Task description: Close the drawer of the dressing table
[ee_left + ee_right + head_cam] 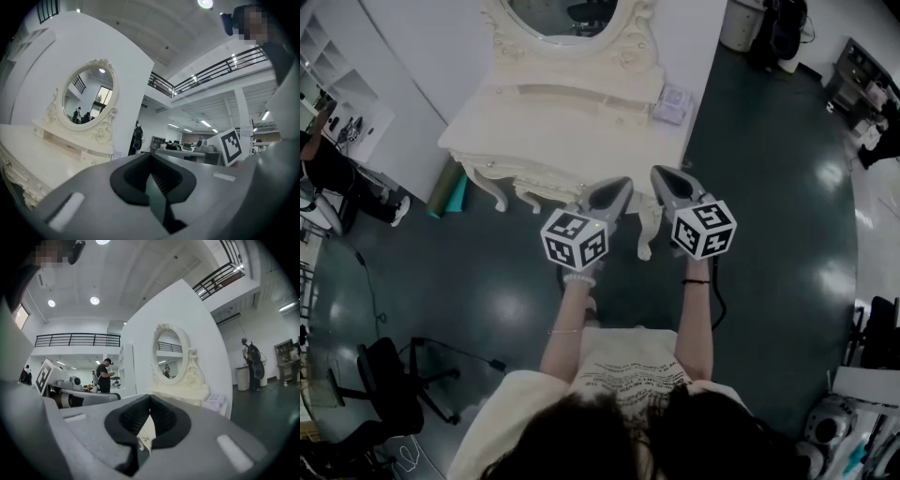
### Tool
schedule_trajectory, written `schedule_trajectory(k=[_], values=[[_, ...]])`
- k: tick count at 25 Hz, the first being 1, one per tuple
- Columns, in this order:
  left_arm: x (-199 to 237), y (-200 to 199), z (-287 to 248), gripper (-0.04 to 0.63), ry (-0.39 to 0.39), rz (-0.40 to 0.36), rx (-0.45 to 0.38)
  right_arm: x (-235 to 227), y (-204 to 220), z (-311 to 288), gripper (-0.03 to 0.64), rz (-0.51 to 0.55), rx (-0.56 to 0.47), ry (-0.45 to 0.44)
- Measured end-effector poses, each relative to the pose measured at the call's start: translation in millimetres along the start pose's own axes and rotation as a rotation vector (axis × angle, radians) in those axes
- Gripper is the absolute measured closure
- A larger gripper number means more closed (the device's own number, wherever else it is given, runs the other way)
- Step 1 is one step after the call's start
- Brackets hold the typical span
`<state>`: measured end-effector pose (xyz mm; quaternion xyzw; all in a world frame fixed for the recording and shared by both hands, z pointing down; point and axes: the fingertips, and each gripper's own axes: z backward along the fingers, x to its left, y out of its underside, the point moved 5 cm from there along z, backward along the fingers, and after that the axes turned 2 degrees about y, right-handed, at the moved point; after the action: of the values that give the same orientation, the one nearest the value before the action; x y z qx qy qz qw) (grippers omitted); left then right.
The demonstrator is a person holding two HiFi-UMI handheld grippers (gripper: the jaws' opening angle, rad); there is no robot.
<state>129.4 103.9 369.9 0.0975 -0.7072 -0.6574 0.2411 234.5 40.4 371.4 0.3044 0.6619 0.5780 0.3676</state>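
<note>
One dressing table (553,127), one mirror (562,14), two grippers (623,184) (662,174)

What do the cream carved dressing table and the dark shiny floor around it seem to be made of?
The cream carved dressing table looks like painted wood or moulded resin with a satin finish. It has scrolled carving and curved legs but no visible grain, so I can't tell which. The dark shiny floor looks like sealed concrete or an epoxy coating: it is seamless, glossy, and reflects lights as pale spots.
</note>
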Motion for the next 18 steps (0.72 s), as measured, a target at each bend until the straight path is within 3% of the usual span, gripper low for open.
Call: schedule_trajectory(k=[18], values=[[99.0,-2.9,-6.1,0.595,0.177,0.038,0.058,19.3,20.3,-82.6,0.614,-0.038,0.021,0.153]])
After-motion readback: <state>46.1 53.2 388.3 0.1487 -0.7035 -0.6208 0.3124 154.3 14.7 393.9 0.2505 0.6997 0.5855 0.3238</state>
